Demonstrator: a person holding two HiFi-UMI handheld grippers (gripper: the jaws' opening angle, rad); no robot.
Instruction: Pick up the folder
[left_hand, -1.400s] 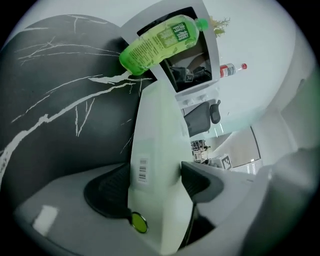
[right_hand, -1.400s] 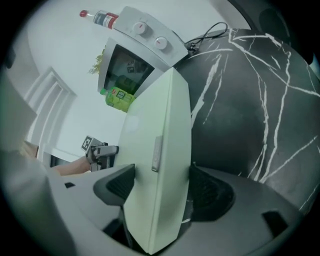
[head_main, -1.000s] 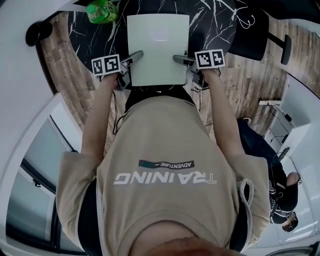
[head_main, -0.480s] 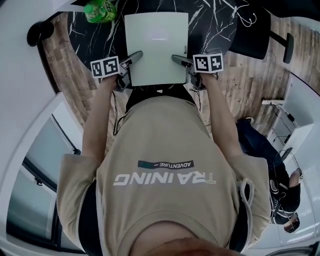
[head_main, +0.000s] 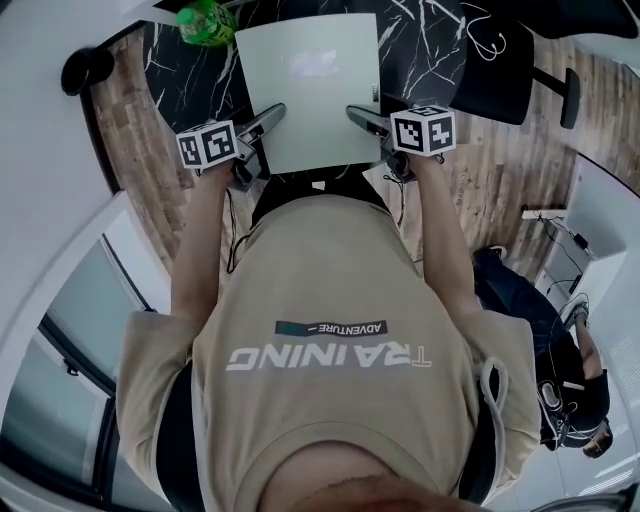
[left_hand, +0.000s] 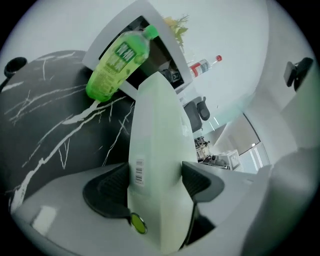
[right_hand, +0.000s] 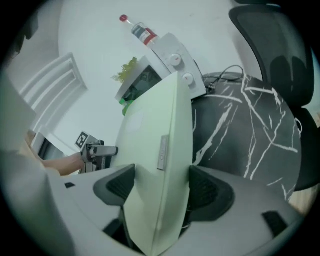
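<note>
A pale green folder (head_main: 308, 90) is held above the black marble table (head_main: 190, 80), gripped on both sides. My left gripper (head_main: 268, 116) is shut on its left edge, and in the left gripper view the folder (left_hand: 157, 150) stands edge-on between the dark pads (left_hand: 107, 192). My right gripper (head_main: 360, 116) is shut on the folder's right edge; its own view shows the folder (right_hand: 157, 165) pinched between the pads (right_hand: 210, 192), tilted up off the table (right_hand: 250, 135).
A green bottle (head_main: 205, 22) lies at the table's far left corner, also seen as a bottle (left_hand: 117, 62) in the left gripper view. A black office chair (head_main: 500, 70) stands to the right. A white appliance (right_hand: 172, 62) sits behind the table. Wooden floor (head_main: 500, 170) surrounds it.
The folder has risen and tilted, its far edge now higher in the head view. Both grippers have lifted slightly with it and stay clamped on its sides.
</note>
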